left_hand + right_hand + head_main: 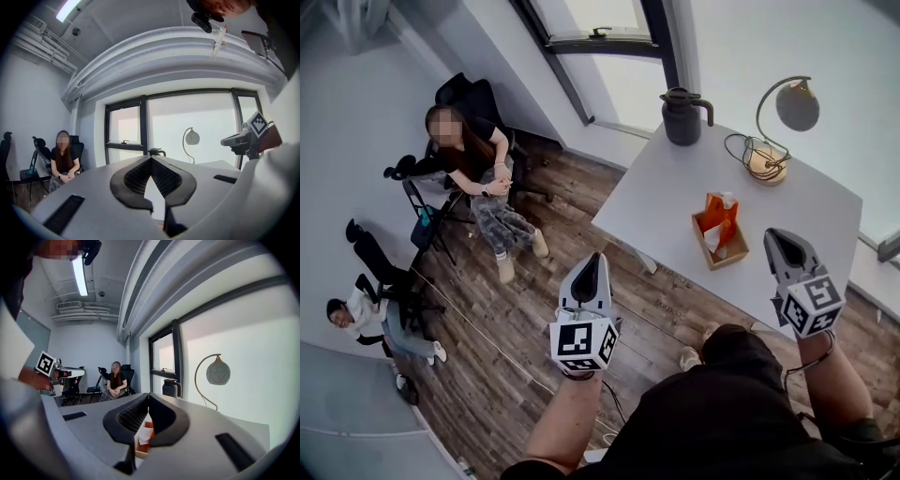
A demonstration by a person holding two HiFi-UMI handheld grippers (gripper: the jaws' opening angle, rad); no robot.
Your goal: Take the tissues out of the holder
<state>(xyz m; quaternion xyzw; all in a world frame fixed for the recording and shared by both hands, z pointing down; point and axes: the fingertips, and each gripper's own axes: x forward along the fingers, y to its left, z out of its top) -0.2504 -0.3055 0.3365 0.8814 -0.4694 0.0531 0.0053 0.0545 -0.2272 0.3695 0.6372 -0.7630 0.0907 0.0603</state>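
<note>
- Both claws up in the head view: left gripper [591,267] hangs over the floor short of the table [675,187], right gripper [783,246] is at the table's near edge.
- Left gripper's own view: jaws tip to tip, closed, nothing between them.
- Right gripper's own view: same, jaws pressed together and empty. Through the gap under its tips I see the holder [146,427] dead ahead and a little low.
- The holder [719,242] sits on the table near its near edge, an orange tissue pack [719,211] standing in it and white tissue [728,200] poking out on top.
- The key relation: from the right claw the holder lies at about 10 o'clock, near; from the left claw it lies at 2 o'clock, well apart. The right is clearly the nearer, I judge.
- The holder's long axis runs roughly 11 to 5 o'clock in the head view.
- To pinch the tissue, I reckon the right jaws must open first.
- Count: 1 holder, 1 orange pack, sheets uncountable, 1 jug [682,114], 1 lamp [778,131], 2 seated people at 9 o'clock, 2 claws.
</note>
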